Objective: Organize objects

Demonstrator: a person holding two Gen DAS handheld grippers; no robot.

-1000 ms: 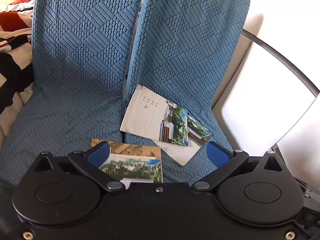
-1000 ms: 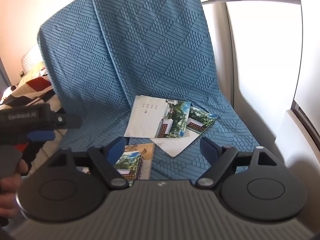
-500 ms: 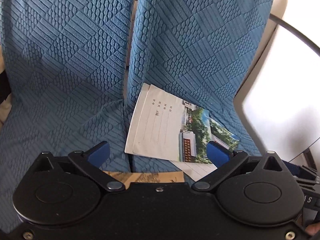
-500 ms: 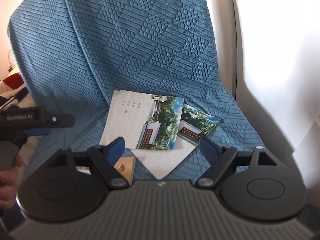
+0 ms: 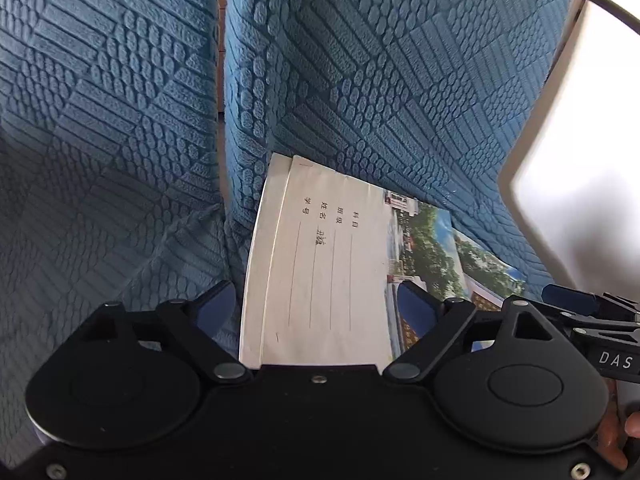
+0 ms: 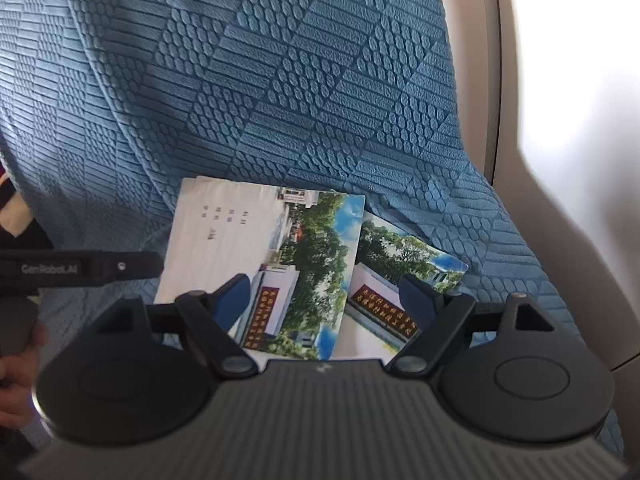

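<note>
Left wrist view looks down on a thin white exercise book with ruled name lines and a printed photo of trees and a building (image 5: 320, 264), lying flat on the seat of a blue quilted fabric chair cover (image 5: 360, 80), its far edge near the foot of the backrest. Under its right side pokes a second booklet with a similar tree-and-building photo cover (image 6: 400, 276), turned at an angle; the right wrist view shows the two overlapping, the white one on top.

Above the white book hangs the left gripper (image 5: 316, 304); its blue-padded jaws have just been closing a little but are still spread wide, nothing pressed between them, the book below. Likewise the right gripper (image 6: 324, 300) stands wide apart over the seam between the two covers, gripping nothing.

At the left of the right wrist view a hand (image 6: 16, 376) holds the black handle of the left tool. A pale wall (image 6: 580, 120) borders the chair's right side.
</note>
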